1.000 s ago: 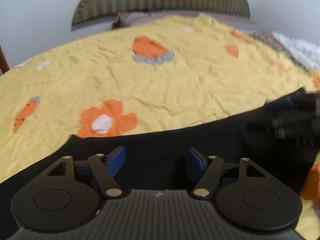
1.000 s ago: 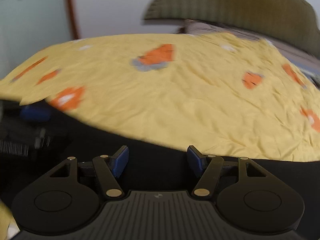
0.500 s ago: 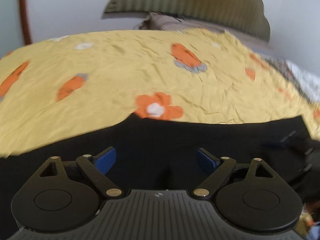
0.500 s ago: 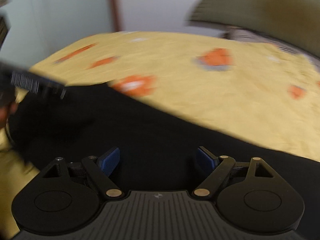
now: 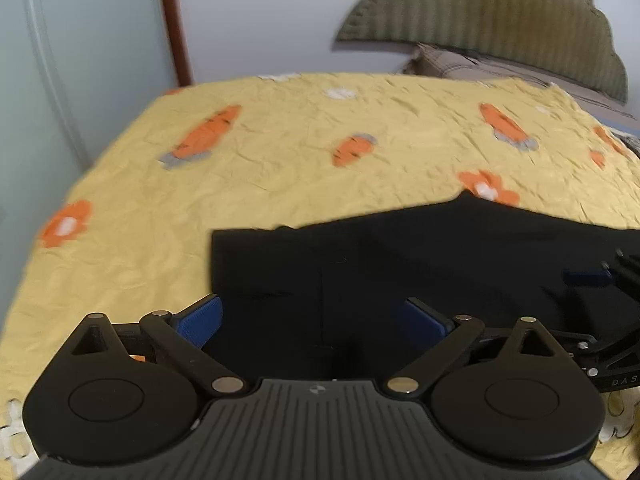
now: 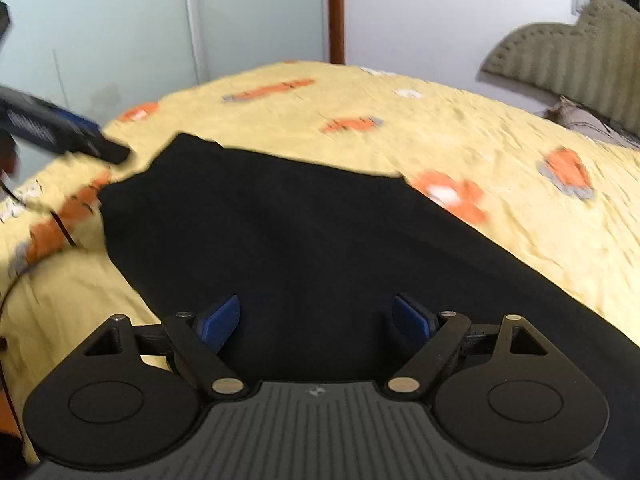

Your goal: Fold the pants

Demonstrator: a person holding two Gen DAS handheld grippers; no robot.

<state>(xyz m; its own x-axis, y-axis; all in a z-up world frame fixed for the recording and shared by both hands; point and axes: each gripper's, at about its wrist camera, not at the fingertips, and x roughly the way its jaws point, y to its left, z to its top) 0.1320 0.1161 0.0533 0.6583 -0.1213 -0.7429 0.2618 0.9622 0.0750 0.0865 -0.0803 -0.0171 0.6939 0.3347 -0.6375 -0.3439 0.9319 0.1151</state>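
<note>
We hold the left gripper (image 5: 312,318) over the black pants (image 5: 400,264), jaws spread and just opening, nothing pinched; the right gripper (image 6: 318,316) likewise; pants lie flat on the yellow bedspread (image 5: 280,152)

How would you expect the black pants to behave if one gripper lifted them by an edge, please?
The pants lie flat and follow the bedspread, so they would probably droop limply. Being thin cloth, they look light and unlikely to slip from the pads.

the letters "das" stand in pale print on the black body of the right gripper (image 5: 618,376) at the edge of the left wrist view; nothing else reads.
</note>
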